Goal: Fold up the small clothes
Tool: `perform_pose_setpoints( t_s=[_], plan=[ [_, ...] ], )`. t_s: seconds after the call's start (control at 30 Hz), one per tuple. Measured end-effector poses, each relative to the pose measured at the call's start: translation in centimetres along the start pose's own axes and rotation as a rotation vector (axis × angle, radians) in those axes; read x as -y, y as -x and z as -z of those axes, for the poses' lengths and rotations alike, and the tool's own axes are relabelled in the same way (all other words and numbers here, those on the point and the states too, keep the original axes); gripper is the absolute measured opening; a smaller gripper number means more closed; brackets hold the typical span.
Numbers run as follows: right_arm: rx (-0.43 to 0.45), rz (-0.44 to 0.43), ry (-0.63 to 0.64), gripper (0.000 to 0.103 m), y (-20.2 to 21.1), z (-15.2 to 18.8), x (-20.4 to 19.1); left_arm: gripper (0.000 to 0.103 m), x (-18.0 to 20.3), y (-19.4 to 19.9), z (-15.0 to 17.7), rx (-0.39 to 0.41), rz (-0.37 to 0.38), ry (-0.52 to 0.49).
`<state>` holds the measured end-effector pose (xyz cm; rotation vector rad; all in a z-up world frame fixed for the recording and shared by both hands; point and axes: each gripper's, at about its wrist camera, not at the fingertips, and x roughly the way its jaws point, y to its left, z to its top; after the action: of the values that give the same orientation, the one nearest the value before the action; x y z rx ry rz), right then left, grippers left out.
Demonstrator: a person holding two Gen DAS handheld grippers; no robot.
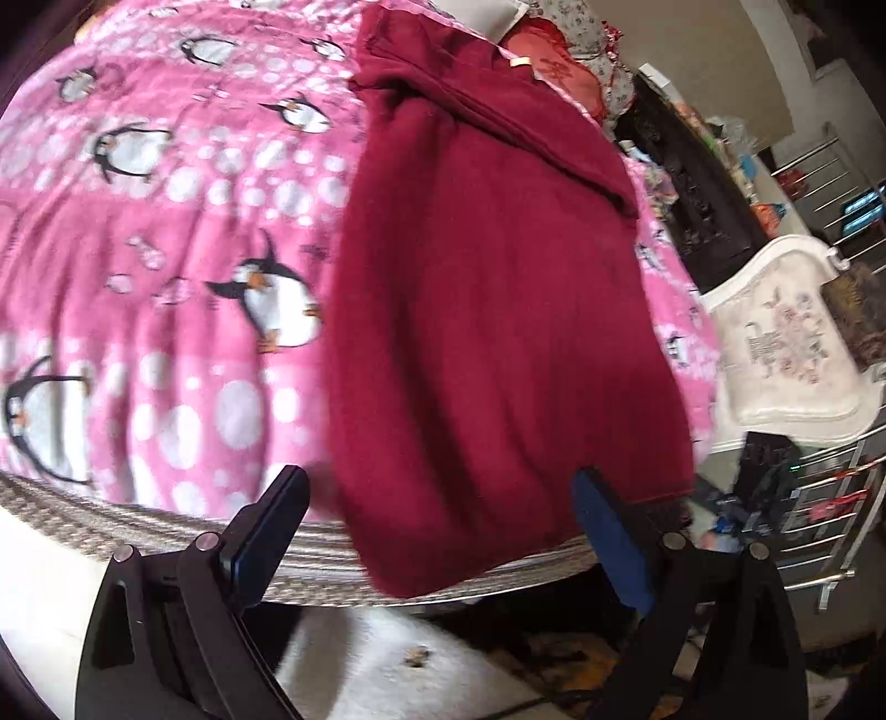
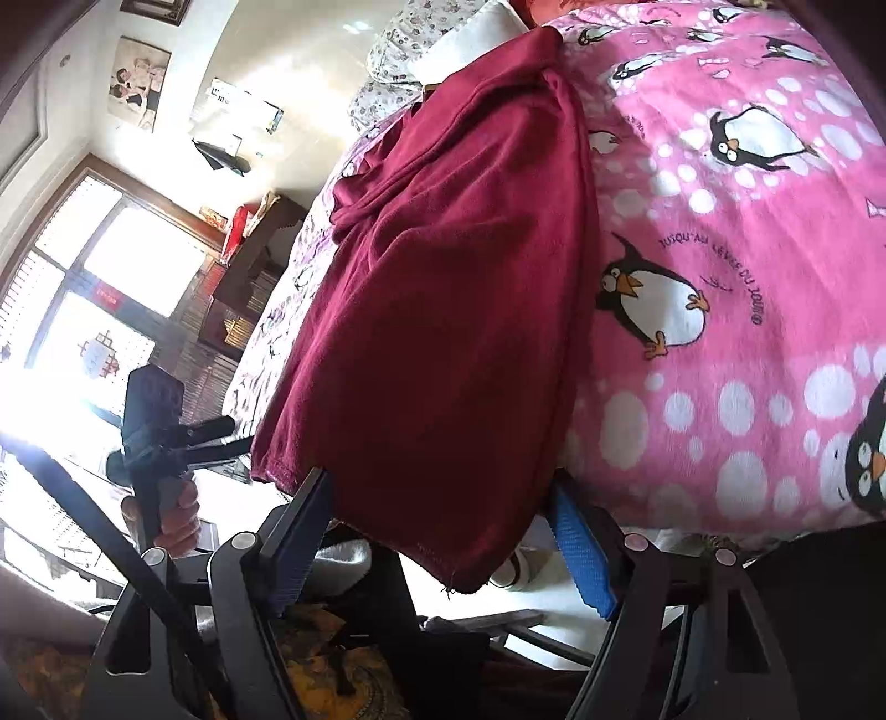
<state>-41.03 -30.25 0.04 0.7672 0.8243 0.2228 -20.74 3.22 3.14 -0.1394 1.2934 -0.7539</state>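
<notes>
Pink blanket [image 1: 166, 249] bears maroon garment [image 1: 498, 332] (hem overhanging bed edge).

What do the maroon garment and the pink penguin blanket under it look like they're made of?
Maroon garment: likely fleece or soft knit; matte, fuzzy surface, soft folds, stitched hem hanging over the bed's edge. Pink penguin blanket: probably plush printed fleece; velvety nap, slight sheen. Blur leaves both uncertain.

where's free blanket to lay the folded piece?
Free: the pink penguin blanket, between the maroon garment and the far side of the bed. Crowded: pillows at the head, and the garment's hem hanging over the near edge.
</notes>
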Motion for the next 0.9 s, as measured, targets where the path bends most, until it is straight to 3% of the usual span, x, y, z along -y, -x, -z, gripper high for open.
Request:
perform_pose_setpoints(
  t_s=[0.07, 0.17, 0.2, 0.3, 0.33, 0.37, 0.43, 0.47, 0.5, 0.63, 0.77, 0.9],
  plan=[
    [0.002, -0.011, -0.008, 0.082, 0.0, 0.0, 0.1, 0.095, -0.6, 0.2, 0.1, 0.011, -0.049, 0.002],
    [-0.007, -0.004, -0.009, 0.077, -0.4, -0.2, 0.3, 0.095, -1.1, -0.2, 0.0, 0.013, -0.057, 0.030],
    [-0.006, 0.005, -0.003, 0.067, -0.4, -0.3, 0.3, 0.095, -0.9, -0.5, 0.1, 0.017, -0.078, 0.019],
    [0.009, 0.049, 0.023, 0.021, -0.2, -0.5, 0.2, 0.098, 0.3, -1.3, 0.3, 0.023, -0.116, -0.036],
    [0.016, 0.053, 0.022, 0.012, 0.0, -0.6, 0.3, 0.098, 0.6, -1.5, 0.3, 0.027, -0.127, -0.048],
    [0.024, 0.041, 0.011, 0.012, 0.2, -0.6, 0.5, 0.098, 1.0, -1.6, 0.2, 0.032, -0.139, -0.067],
    [0.035, 0.029, 0.003, 0.010, 0.6, -0.6, 0.6, 0.068, 1.7, -1.6, 0.2, 0.041, -0.154, -0.104],
    [0.042, 0.031, 0.017, 0.010, 0.9, -0.7, 0.3, 0.027, 2.2, -1.4, 0.1, 0.036, -0.159, -0.135],
    [0.055, 0.020, 0.031, 0.009, 1.4, -0.8, -0.1, 0.013, 2.5, -1.3, -0.2, 0.021, -0.152, -0.155],
    [0.125, -0.059, 0.067, 0.009, 4.1, -2.3, -1.5, 0.008, 2.7, 0.5, -1.7, 0.040, -0.062, -0.173],
    [0.228, -0.123, 0.106, 0.009, 6.6, -5.5, -2.8, 0.007, 2.6, 4.1, -4.9, 0.130, 0.036, -0.169],
    [0.325, -0.131, 0.161, 0.009, 7.3, -9.4, -4.2, 0.007, 2.8, 6.4, -8.9, 0.208, 0.041, -0.158]
  ],
)
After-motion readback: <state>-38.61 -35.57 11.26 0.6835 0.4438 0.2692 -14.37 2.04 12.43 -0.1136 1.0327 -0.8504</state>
